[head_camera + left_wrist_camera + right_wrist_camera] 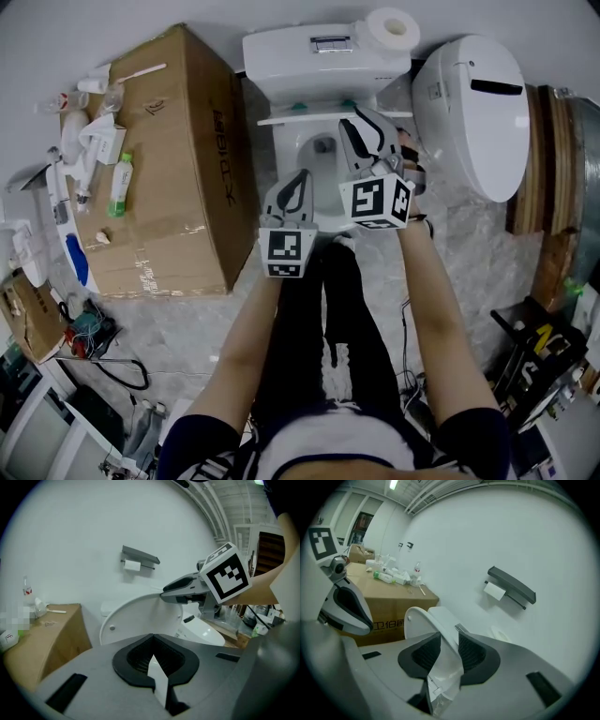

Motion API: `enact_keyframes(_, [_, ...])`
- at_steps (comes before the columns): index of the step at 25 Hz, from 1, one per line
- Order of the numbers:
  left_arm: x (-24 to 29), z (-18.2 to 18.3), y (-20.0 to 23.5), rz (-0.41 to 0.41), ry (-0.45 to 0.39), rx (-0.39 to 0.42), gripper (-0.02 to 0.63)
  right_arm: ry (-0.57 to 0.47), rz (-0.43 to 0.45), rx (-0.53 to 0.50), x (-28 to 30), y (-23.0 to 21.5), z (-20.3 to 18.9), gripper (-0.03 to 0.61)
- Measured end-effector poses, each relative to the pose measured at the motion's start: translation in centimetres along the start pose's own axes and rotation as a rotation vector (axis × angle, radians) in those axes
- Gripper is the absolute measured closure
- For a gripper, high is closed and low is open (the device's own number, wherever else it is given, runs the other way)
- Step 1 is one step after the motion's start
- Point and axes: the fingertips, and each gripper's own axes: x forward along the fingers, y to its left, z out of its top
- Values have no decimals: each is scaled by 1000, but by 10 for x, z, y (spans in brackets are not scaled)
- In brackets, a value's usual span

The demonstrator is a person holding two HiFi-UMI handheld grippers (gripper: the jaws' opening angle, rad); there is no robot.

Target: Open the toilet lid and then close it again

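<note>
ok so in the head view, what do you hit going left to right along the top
cardboard box → toilet cistern → second white toilet → wooden boards

Dark print on side of cardboard box (pixel 178 150) — Chinese characters in right gripper view, partly cut off, not surely legible; sideways and blurred in head view. Black-and-white square codes on each marker cube (pixel 288 253) — no letters.

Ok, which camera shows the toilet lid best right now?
The left gripper view: the toilet lid stands raised, most of its underside showing, the right gripper on its rim. The right gripper view shows it foreshortened between its jaws; the head view, nearly edge-on.
</note>
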Motion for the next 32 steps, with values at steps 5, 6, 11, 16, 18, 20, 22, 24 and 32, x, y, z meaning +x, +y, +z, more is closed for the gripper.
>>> enact_keyframes(5, [5,2,-1,2,-5,-4,608,-12,13,16,12,-11,4,477])
enact_keyframes(6, [6,3,-1,2,-6,-4,607,-15,14,20,14,-14,5,477])
enact_keyframes(11, [8,6,-2,6,-15,-5,607,-25,14,41,26,-26,8,474])
enact_keyframes(16, [9,6,-2,5,-21,-2,607,-27,21,46,39,-35,11,474])
enact_keyframes(18, [9,7,-3,5,-25,-2,607,-27,24,47,43,-38,12,474])
enact_keyframes(20, [9,8,-4,6,-28,-4,607,-24,27,49,47,-41,13,474])
enact_keyframes(22, [8,8,-3,7,-30,-4,607,-22,28,52,52,-44,14,472])
enact_keyframes(24, [7,8,-2,9,-32,-2,607,-23,30,51,56,-47,14,472])
enact_keyframes(32, [2,6,-1,17,-42,-11,608,-3,61,61,69,-57,17,472])
